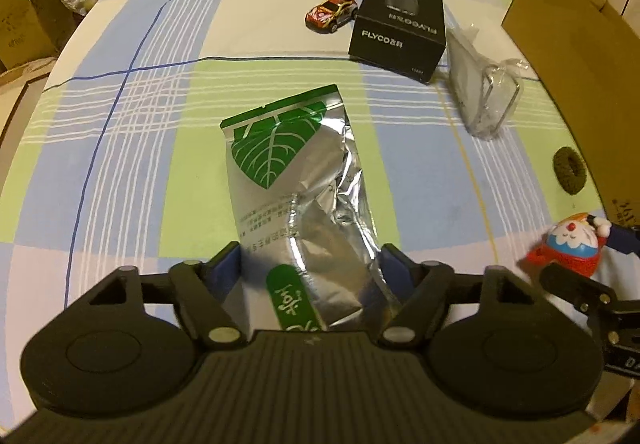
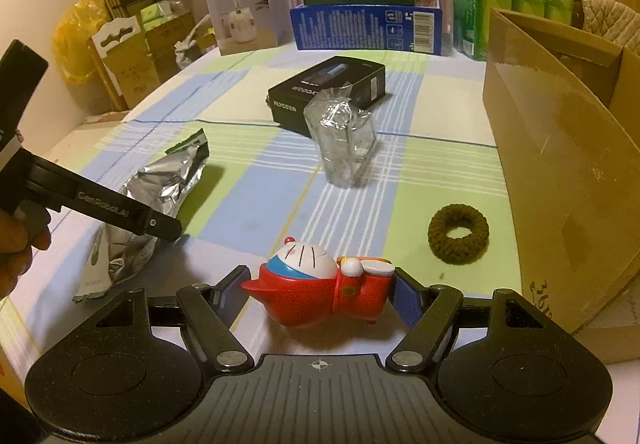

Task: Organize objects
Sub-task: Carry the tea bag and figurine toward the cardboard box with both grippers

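Observation:
A silver foil pouch (image 1: 304, 203) with a green leaf print lies on the checked tablecloth (image 1: 160, 131). Its near end sits between the wide-apart fingers of my left gripper (image 1: 312, 264), which is open around it. The pouch (image 2: 160, 187) and my left gripper's finger (image 2: 160, 226) also show at the left of the right wrist view. A red and white cartoon cat figurine (image 2: 320, 288) lies on its side between the spread fingers of my right gripper (image 2: 320, 290), which is open. The figurine (image 1: 572, 244) also appears at the right edge of the left wrist view.
A black Flyco box (image 2: 328, 91), a clear plastic case (image 2: 344, 139), a brown knitted ring (image 2: 458, 240) and a toy car (image 1: 332, 13) lie on the table. An open cardboard box (image 2: 560, 147) stands on the right. Blue, green and white boxes line the far edge.

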The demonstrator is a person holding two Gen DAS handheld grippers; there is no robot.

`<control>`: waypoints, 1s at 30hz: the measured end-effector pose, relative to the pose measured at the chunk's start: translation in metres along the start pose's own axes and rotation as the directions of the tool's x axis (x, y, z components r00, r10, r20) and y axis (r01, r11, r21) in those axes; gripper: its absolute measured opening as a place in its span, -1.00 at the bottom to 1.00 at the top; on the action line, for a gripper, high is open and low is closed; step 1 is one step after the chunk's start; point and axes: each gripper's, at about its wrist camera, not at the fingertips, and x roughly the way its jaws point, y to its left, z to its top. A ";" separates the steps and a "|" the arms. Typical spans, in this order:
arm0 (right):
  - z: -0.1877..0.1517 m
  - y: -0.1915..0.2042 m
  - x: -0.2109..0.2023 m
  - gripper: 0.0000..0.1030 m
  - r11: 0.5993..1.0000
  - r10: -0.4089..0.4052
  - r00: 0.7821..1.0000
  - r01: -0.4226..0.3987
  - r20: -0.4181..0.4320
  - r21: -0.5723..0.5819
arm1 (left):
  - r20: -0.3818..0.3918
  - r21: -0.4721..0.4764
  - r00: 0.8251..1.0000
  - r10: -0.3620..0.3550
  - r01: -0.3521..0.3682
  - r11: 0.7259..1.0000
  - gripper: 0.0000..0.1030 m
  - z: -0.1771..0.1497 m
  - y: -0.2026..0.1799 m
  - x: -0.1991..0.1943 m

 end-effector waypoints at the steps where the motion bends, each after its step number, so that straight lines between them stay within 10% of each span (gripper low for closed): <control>1: 0.000 -0.001 0.000 0.38 1.000 0.001 1.000 -0.001 0.002 0.002 | 0.005 -0.006 1.000 -0.012 0.012 1.000 0.15 0.000 0.002 -0.002; 9: 0.003 -0.003 -0.003 0.38 1.000 0.006 1.000 -0.006 0.015 0.018 | 0.017 0.036 1.000 -0.023 0.023 0.999 0.00 -0.011 -0.001 -0.014; 15: 0.003 -0.002 -0.001 0.38 1.000 0.008 1.000 -0.009 0.009 0.020 | -0.014 0.038 1.000 -0.005 0.005 0.999 0.29 -0.009 0.000 -0.005; 30: 0.002 -0.001 -0.019 0.38 1.000 -0.005 0.999 0.003 0.052 0.026 | 0.035 0.022 0.998 -0.051 0.051 0.998 -0.08 -0.028 -0.016 -0.035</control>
